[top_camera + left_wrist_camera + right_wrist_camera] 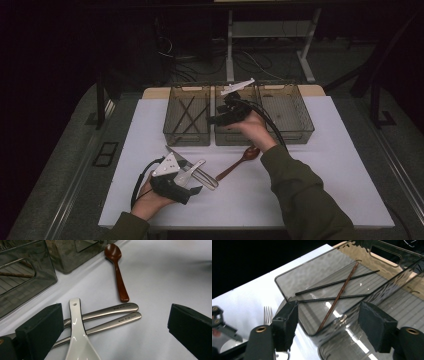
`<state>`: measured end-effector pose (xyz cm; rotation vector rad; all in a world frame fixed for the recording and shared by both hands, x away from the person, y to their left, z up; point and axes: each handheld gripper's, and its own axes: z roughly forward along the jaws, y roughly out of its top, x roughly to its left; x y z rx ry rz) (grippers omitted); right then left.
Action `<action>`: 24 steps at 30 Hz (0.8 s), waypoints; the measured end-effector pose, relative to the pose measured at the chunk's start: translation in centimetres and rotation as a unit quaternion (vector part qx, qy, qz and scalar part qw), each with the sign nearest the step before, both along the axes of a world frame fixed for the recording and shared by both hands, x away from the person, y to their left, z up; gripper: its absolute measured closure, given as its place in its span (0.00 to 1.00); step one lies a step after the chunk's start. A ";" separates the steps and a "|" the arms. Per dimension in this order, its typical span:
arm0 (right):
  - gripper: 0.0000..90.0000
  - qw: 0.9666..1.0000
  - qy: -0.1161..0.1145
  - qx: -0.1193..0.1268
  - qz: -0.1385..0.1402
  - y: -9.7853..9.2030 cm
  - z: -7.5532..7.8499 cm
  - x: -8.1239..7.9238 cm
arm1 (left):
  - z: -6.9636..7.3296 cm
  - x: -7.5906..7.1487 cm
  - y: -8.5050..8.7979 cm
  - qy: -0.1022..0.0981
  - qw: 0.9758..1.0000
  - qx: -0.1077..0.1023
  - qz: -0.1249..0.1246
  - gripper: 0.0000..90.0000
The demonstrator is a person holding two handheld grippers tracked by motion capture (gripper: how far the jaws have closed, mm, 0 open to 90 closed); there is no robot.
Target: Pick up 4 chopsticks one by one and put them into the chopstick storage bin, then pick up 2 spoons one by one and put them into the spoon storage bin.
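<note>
My left gripper [192,176] [116,310] rests open low over the white mat [320,175], its jaws standing wide. A white ceramic spoon [77,335] lies between them, close to the left jaw, across two steel handles [112,316]. Beyond them lies a brown wooden spoon [119,277] [241,159]. My right gripper [220,117] [327,315] hovers open over the middle clear bin [230,137], nothing between its jaws. Through the bin walls it looks at the left bin [287,282] [187,134], which holds a brown chopstick [339,296] and two black ones [337,282].
A third clear bin [292,120] stands at the right of the row. A steel fork [268,312] lies on the mat in front of the left bin. Table legs and cables lie on the dark floor behind.
</note>
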<state>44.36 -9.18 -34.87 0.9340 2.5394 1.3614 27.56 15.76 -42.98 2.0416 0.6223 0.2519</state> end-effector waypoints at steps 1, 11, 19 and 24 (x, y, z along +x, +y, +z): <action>0.34 1.000 0.000 0.003 -0.001 -0.3 0.0 -0.2 | 0.0 0.0 0.0 -0.002 1.000 0.003 -0.002 0.00; 0.33 1.000 -0.008 0.008 0.001 -4.0 -0.1 -2.3 | 0.1 0.0 0.2 -0.001 1.000 0.005 0.000 0.00; 0.31 1.000 -0.024 0.019 -0.004 -7.1 -0.2 -4.6 | 0.1 0.0 0.2 -0.004 1.000 0.005 0.005 0.00; 0.29 0.999 -0.033 0.022 -0.020 -8.7 -0.4 -6.0 | 0.1 -0.1 0.3 -0.004 1.000 0.005 0.005 0.00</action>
